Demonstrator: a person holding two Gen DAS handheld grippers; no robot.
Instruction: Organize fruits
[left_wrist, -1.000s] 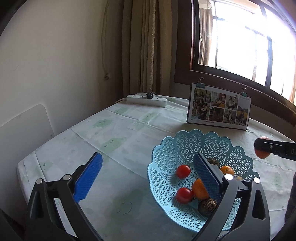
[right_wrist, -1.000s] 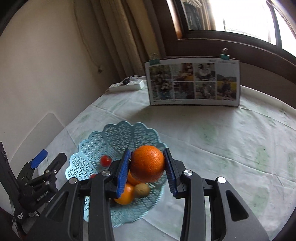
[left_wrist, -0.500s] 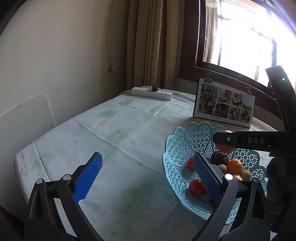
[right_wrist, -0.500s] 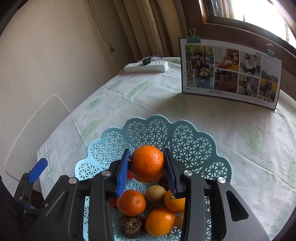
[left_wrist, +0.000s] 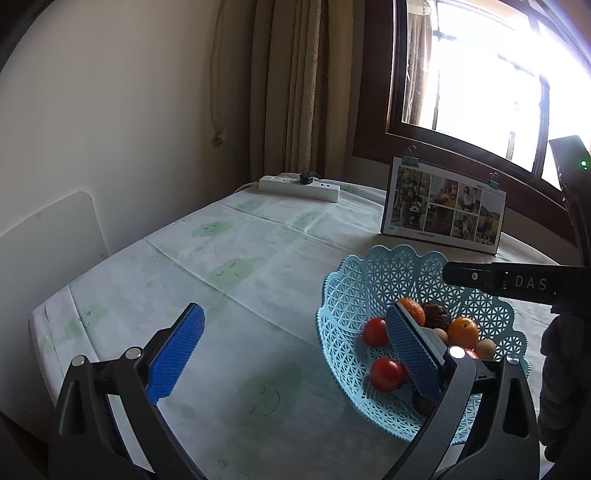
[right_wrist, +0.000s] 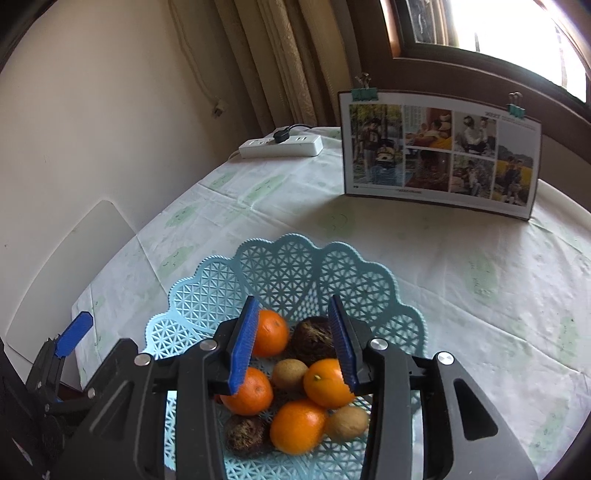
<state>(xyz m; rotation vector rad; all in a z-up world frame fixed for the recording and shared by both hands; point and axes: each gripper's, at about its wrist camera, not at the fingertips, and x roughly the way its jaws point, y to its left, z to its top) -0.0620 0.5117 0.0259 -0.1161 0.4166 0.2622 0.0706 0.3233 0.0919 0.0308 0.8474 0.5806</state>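
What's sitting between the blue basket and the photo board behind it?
Nothing: in the right wrist view the stretch from the blue basket rim to the photo board is bare tablecloth. The power strip lies off to the left.

Around the table: cloth, power strip, photo board, curtain, window.

A pale tablecloth (right_wrist: 424, 251) with faint green smiling shapes covers the table. At its far edge, near the wall, a white power strip (right_wrist: 280, 146) lies with a black plug in it. A photo collage board (right_wrist: 439, 157) stands upright, with binder clips on its top edge. Behind them hangs a beige curtain (left_wrist: 295, 85) beside a dark-framed window (left_wrist: 480, 81).
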